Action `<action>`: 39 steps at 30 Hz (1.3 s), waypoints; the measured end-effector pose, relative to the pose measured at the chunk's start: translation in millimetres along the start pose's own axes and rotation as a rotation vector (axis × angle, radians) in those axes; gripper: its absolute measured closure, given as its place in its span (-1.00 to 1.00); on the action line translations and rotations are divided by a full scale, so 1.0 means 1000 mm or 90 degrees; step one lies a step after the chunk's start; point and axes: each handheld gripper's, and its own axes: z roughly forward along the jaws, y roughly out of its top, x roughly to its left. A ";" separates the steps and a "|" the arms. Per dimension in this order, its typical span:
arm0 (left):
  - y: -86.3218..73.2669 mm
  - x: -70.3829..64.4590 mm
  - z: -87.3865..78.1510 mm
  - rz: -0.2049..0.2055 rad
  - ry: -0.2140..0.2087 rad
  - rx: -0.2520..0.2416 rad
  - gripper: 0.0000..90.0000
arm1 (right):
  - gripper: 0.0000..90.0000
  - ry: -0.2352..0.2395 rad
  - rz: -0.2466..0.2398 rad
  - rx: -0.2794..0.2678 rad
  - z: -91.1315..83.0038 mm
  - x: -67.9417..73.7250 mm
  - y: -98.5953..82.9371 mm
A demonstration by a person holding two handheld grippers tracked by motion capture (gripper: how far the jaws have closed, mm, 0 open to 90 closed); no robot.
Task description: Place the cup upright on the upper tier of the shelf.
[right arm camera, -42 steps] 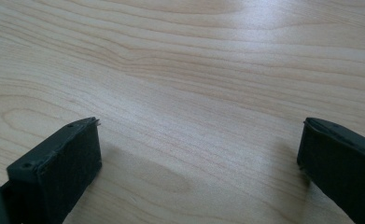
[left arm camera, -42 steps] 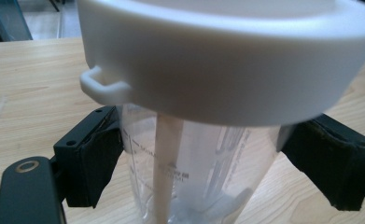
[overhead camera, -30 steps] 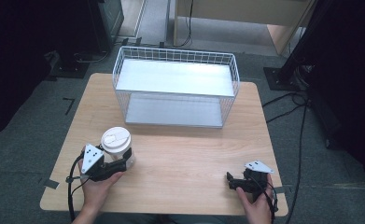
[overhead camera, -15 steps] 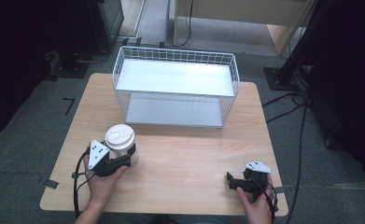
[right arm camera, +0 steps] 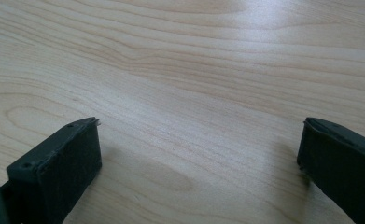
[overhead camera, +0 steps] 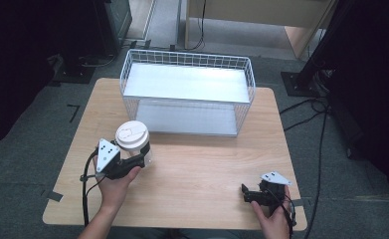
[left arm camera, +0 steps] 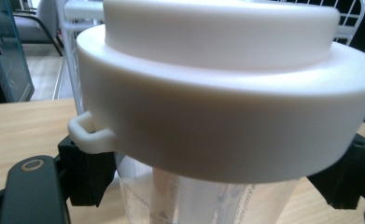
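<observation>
The left gripper [overhead camera: 141,158] is clasping a clear plastic cup [overhead camera: 143,155] just under its lid, the two black jaws pressing on either side of the see-through wall. In the left gripper view the cup [left arm camera: 203,200] is showing faint printed markings on its smooth, transparent body, and the lid [left arm camera: 217,93] is sitting on top as a thick, matte, cream-white disc with a stepped upper rim and a small looped tab sticking out at one side. From the high view the lid [overhead camera: 131,135] is reading as a round cap with a shallow moulded shape in its top. The cup is standing upright near the left front part of the worktop [overhead camera: 202,164], a pale board with a fine wood grain and rounded corners, just in front of the wire basket [overhead camera: 187,67].

The basket is a white rectangular cage of thin gridded wire, its pale flat floor lying bare.

The right gripper [overhead camera: 245,194] is resting low near the worktop's right front corner, well apart from the cup. In the right gripper view its blocky black jaws are standing wide apart over the grained wood [right arm camera: 194,93], gripping nothing.
</observation>
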 end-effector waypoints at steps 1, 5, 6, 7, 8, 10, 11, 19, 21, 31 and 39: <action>0.003 -0.001 0.002 0.000 0.002 -0.002 -0.65 | -1.00 0.002 0.000 0.001 0.000 0.001 0.000; 0.014 -0.003 0.009 0.000 0.009 -0.004 -0.65 | -1.00 0.016 -0.016 0.000 0.000 0.002 0.000; 0.017 -0.004 0.011 0.000 0.013 -0.005 -0.65 | -1.00 0.016 -0.016 0.000 0.000 0.002 0.000; 0.020 -0.005 0.012 -0.002 0.012 -0.006 -0.65 | -1.00 0.016 -0.016 0.000 0.000 0.002 0.000; 0.024 -0.006 0.014 -0.002 0.014 -0.010 -0.65 | -1.00 0.017 -0.015 0.001 0.000 0.002 0.000; 0.030 -0.008 0.016 -0.005 0.018 -0.015 -0.65 | -1.00 0.011 -0.008 0.000 0.001 0.003 0.001; 0.034 -0.008 0.017 -0.007 0.021 -0.017 -0.65 | -1.00 0.009 -0.008 0.001 0.002 0.003 0.002; 0.066 -0.013 0.022 0.003 0.038 -0.035 -0.65 | -1.00 0.017 -0.017 0.000 0.009 0.001 0.009; 0.075 -0.015 0.023 0.006 0.041 -0.037 -0.65 | -1.00 0.018 -0.017 0.000 0.009 0.001 0.009; 0.113 -0.029 0.037 0.035 0.050 -0.045 -0.65 | -1.00 0.018 -0.016 -0.001 0.009 0.001 0.009; 0.127 -0.037 0.052 0.041 0.042 -0.063 -0.65 | -1.00 0.018 -0.016 -0.001 0.009 0.001 0.009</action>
